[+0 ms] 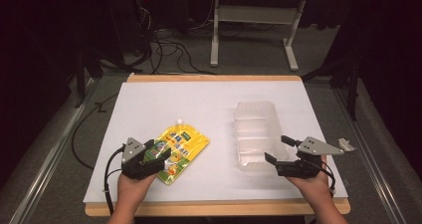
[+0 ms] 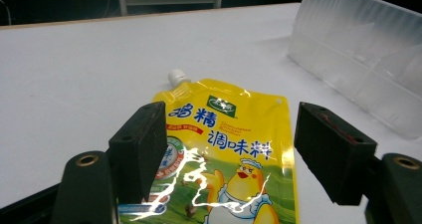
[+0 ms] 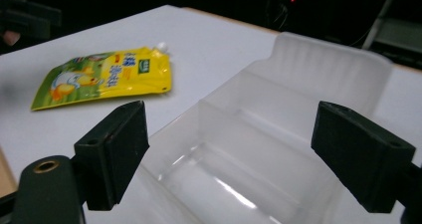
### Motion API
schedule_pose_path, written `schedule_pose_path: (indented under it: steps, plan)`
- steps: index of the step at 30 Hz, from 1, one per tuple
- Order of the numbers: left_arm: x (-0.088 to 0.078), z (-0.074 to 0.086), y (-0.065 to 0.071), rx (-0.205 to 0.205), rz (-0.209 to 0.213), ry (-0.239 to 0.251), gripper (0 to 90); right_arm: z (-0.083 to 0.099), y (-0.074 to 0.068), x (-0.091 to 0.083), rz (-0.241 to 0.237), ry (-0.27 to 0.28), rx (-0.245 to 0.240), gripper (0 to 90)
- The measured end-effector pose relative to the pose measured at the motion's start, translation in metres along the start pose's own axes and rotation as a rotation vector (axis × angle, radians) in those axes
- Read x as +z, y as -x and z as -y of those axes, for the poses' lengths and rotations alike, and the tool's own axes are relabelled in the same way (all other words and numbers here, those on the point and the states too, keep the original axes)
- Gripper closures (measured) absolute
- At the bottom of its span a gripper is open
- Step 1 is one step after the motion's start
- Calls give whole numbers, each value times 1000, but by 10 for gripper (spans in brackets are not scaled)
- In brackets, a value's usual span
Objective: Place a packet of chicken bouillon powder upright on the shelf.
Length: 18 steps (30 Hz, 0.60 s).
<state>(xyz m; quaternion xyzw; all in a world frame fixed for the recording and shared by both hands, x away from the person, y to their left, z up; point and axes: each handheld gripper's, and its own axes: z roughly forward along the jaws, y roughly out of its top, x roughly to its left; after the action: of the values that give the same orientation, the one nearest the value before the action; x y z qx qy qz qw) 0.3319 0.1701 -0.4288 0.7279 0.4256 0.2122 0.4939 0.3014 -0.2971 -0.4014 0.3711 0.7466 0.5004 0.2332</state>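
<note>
Left gripper [image 1: 160, 160]: jaws spread wide, holding nothing; poised low over the bottom end of the pouch, near the front edge of the table, left of centre. Contact with the pouch cannot be told.
Right gripper [image 1: 276, 149]: jaws spread wide, holding nothing; set at the near end of the clear bin, close to the table's front right corner.
Yellow spout pouch [image 2: 234, 149]: lying flat on the white table top [image 1: 164, 104], left of the bin and well apart from it; white cap [image 2: 177, 76] pointing toward the far edge, printed face up with a cartoon chick.
Pouch feel, as judged: soft, pliable film with a glossy, probably slippery skin; contents likely to shift and sag when lifted; light to moderate weight.
Pouch hold, as judged: best pinched across a sealed side edge or near the stiffer shoulder below the cap; flat middle offers little to grip without pressing down first.
Clear plastic bin [image 3: 259, 149]: empty, open side up, long axis running from front edge toward far edge on the right half of the table.
Bin feel, as judged: thin, rigid, light; liable to slide if nudged, so steadying by a wall seems sensible.
</note>
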Motion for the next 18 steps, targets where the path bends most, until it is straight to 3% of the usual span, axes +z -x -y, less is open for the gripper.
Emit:
schedule_pose_path:
  steps: [2, 10, 14, 18]
  plan:
    - [0, -1, -1, -3, -6, 3, 298, 1, 5, -2, -4, 12, 34, 152]
    - [1, 3, -17, -44, -42, -17, 358, 5, 12, -3, 10, 3, 38, 169]
    - [1, 5, -28, -59, -62, -18, 566, 6, 10, -1, 7, -8, 39, 179]
    - [3, 9, -45, -84, -120, -22, 774, 8, 9, 2, 5, -21, 25, 195]
